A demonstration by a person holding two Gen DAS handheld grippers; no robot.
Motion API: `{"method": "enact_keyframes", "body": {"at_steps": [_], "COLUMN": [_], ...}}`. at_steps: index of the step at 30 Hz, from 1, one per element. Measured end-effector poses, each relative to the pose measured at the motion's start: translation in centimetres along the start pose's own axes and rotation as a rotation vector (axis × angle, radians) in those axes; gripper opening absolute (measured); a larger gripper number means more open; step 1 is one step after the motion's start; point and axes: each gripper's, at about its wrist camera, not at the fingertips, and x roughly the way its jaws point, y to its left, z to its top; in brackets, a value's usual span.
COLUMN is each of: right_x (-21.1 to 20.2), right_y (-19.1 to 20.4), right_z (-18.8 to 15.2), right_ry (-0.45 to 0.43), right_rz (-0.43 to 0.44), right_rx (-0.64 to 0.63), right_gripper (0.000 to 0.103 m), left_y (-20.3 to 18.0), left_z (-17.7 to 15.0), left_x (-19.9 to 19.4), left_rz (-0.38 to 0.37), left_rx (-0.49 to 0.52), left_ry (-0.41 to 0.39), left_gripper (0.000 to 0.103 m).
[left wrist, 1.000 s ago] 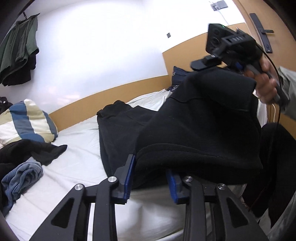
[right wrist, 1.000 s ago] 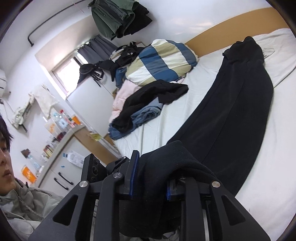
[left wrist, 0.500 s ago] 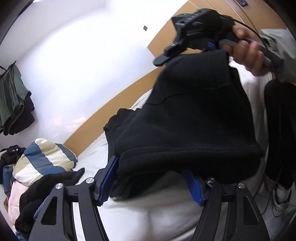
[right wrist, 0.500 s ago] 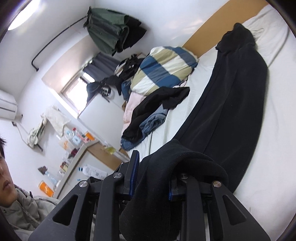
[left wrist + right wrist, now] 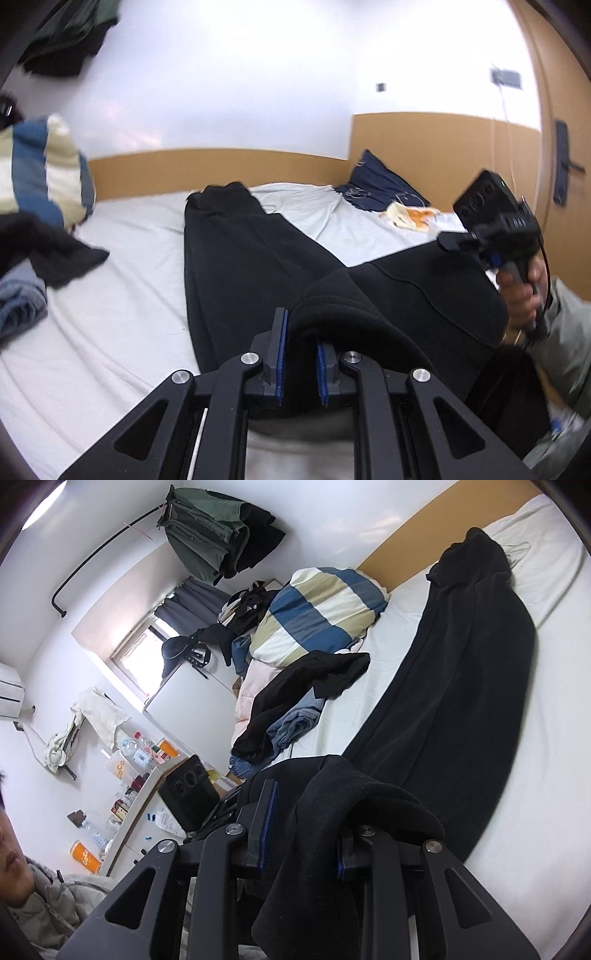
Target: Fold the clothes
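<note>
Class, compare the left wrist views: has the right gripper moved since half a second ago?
Yes. The right gripper has come down: earlier it sat high against the white wall, now it is low, near the bed sheet, holding the black garment.

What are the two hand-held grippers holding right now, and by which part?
Both hold the black fleece garment by its thick hemmed near edge: the left hand-held gripper at one point, the right hand-held gripper at another. The rest lies on the bed.

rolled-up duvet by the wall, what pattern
Blue, cream and beige stripes on the duvet; right wrist view shows it best.
</note>
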Motion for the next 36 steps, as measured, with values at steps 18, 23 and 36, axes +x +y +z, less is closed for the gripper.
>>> {"method": "enact_keyframes", "body": {"at_steps": [18, 23, 36], "right_x": [2.6, 0.1, 7.0], "right_y": [-5.9, -3.2, -1.0], "right_z": [-2.6, -2.9, 4.8], "right_ry": [0.132, 0.17, -0.022], "right_rz": [-0.362, -0.605, -0.603], "right_rx": [0.054, -0.087, -0.302], "right_gripper": [0.031, 0.031, 0.033], "left_y": [12.0, 13.5, 10.9], "left_z": [2.5, 0.9, -0.8], "left_x": [15.3, 14.0, 2.9], "left_rz": [-0.011, -0.061, 0.158], "left_rx": [-0.354, -0.425, -0.34], "left_ry": [0.317, 0.295, 0.158], "left_gripper": [0.043, 0.049, 0.067]}}
